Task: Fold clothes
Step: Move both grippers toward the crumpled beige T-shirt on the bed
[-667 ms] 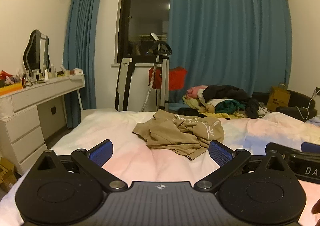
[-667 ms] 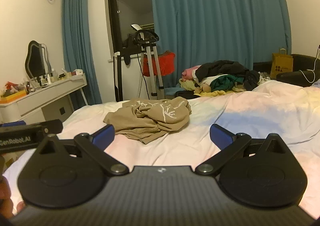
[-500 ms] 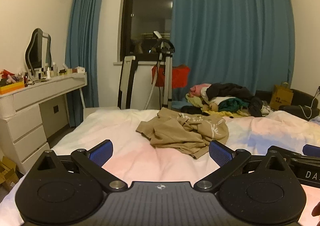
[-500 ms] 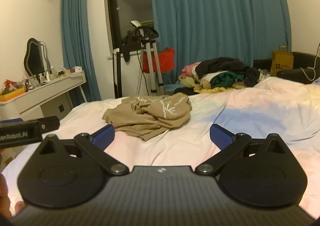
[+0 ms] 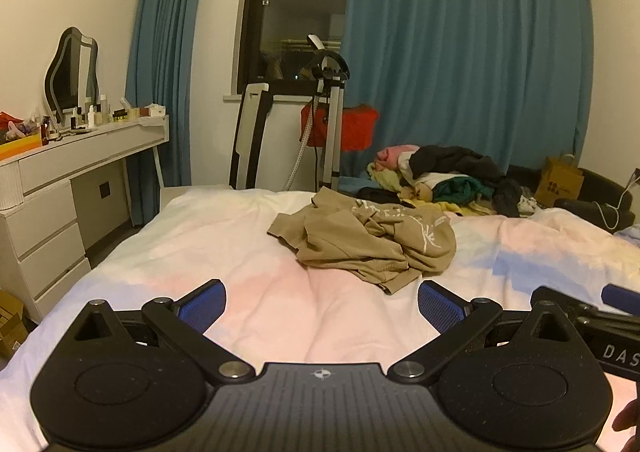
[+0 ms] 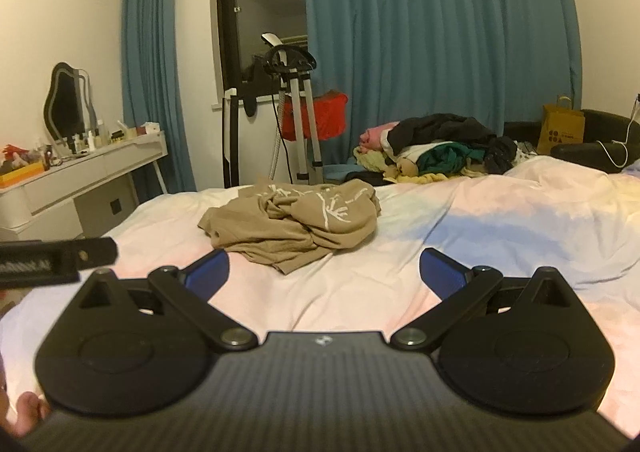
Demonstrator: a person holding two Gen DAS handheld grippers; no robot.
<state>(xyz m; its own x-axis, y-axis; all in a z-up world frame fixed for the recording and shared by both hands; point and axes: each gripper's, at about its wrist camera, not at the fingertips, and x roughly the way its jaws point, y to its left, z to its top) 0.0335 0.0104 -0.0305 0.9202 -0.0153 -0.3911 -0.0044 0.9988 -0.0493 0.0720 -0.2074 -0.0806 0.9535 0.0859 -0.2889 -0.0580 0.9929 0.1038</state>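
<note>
A crumpled tan garment with a white print (image 5: 368,240) lies on the pale pink and white bed (image 5: 224,252); it also shows in the right wrist view (image 6: 296,218). My left gripper (image 5: 322,302) is open and empty, low over the bed, short of the garment's near edge. My right gripper (image 6: 324,270) is open and empty, close to the garment's near hem. Each gripper's body shows at the edge of the other's view.
A pile of mixed clothes (image 5: 448,176) sits beyond the bed's far side. A white dresser with a mirror and bottles (image 5: 60,172) stands at the left. A garment steamer (image 5: 328,112) and blue curtains stand at the back. A paper bag (image 5: 560,180) is at the far right.
Both grippers have moved forward toward the tan garment, which now looks larger and closer. Both stay open and empty.
</note>
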